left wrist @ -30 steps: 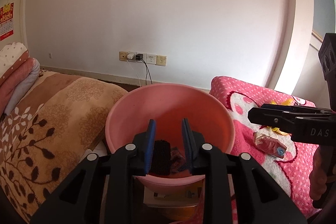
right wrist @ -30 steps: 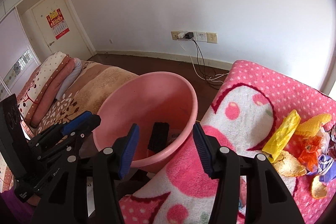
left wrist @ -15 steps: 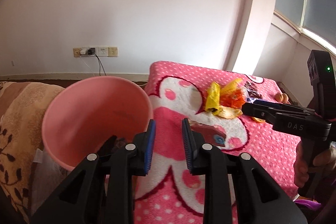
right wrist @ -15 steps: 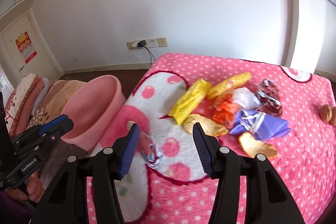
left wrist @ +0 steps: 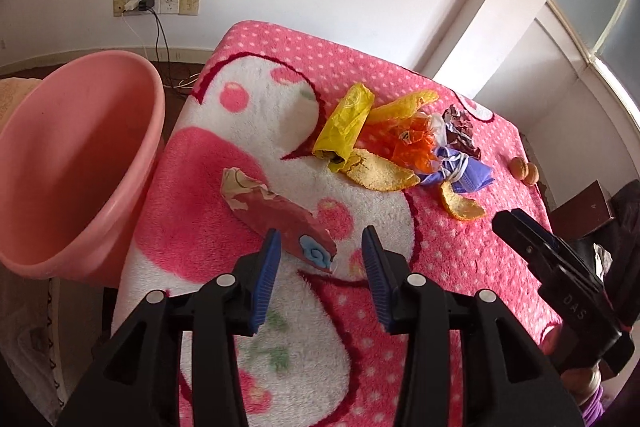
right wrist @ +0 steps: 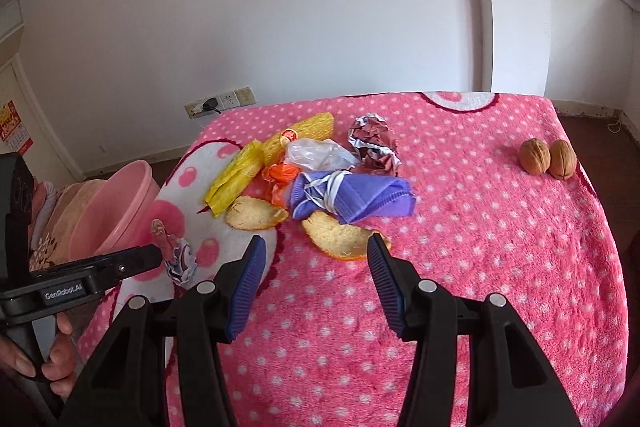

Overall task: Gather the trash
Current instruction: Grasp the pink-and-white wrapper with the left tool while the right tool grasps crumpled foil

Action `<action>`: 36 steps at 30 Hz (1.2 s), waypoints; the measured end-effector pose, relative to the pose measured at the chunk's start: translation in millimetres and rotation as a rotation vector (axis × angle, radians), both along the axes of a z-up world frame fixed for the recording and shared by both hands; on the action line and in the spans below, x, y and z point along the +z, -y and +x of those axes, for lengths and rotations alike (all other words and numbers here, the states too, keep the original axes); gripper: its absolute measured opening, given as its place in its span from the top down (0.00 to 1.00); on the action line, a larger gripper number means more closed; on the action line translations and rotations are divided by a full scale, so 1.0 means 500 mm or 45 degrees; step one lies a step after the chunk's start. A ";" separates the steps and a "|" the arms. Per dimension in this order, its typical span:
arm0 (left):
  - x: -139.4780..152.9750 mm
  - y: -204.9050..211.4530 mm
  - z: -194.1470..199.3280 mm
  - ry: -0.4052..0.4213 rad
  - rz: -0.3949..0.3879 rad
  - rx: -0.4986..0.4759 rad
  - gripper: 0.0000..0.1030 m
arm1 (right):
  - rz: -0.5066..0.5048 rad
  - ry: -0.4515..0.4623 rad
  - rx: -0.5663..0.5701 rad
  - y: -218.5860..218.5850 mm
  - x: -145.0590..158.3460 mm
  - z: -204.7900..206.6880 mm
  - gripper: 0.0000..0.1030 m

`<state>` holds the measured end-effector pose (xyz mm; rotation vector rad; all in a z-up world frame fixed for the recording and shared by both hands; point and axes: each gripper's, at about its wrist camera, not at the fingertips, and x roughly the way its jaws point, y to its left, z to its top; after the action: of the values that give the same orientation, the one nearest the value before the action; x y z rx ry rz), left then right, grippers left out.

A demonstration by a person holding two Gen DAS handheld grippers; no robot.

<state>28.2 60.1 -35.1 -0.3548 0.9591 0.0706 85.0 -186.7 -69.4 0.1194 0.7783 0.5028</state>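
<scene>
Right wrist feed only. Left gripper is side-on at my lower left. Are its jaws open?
Observer: Yes. In the left wrist view the left gripper is open, with nothing clamped.
Operator: What's ahead of it?
Observer: The red wrapper. It lies flat on the pink blanket, and its near end, the one with a blue swirl, shows between the jaws.
Operator: Anything in the bin?
Observer: The pink bin shows only bare inner wall from that side. Its bottom is out of frame, so I cannot tell.
</scene>
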 end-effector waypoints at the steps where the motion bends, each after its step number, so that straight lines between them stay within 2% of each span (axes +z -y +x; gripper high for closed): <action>1: -0.004 0.003 0.006 -0.011 0.007 0.016 0.59 | 0.006 0.002 -0.005 0.007 -0.001 0.001 0.49; 6: -0.024 -0.003 0.019 -0.060 0.053 0.129 0.59 | 0.033 0.005 -0.033 0.049 -0.005 0.008 0.49; 9: -0.035 -0.019 0.019 -0.085 0.043 0.185 0.59 | 0.049 -0.005 -0.056 0.072 -0.010 0.019 0.49; 15: -0.033 -0.017 0.009 -0.045 0.098 0.172 0.87 | 0.105 -0.055 -0.070 0.089 -0.020 0.039 0.49; 18: -0.024 -0.011 0.001 -0.005 0.127 0.143 0.94 | 0.114 -0.064 -0.062 0.087 -0.021 0.043 0.49; 26: 0.008 0.014 -0.019 0.128 0.134 0.007 0.95 | 0.103 -0.069 -0.044 0.079 -0.015 0.083 0.49; 33: 0.019 0.026 -0.020 0.180 0.186 -0.048 0.95 | 0.086 -0.041 -0.062 0.063 0.007 0.158 0.49; 36: 0.018 0.029 -0.015 0.185 0.183 -0.066 0.95 | 0.099 -0.093 -0.065 0.052 -0.005 0.198 0.57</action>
<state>20.5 45.8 -26.0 -0.1996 0.8137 0.0656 183.9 -212.6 -71.9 0.2301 0.8257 0.4823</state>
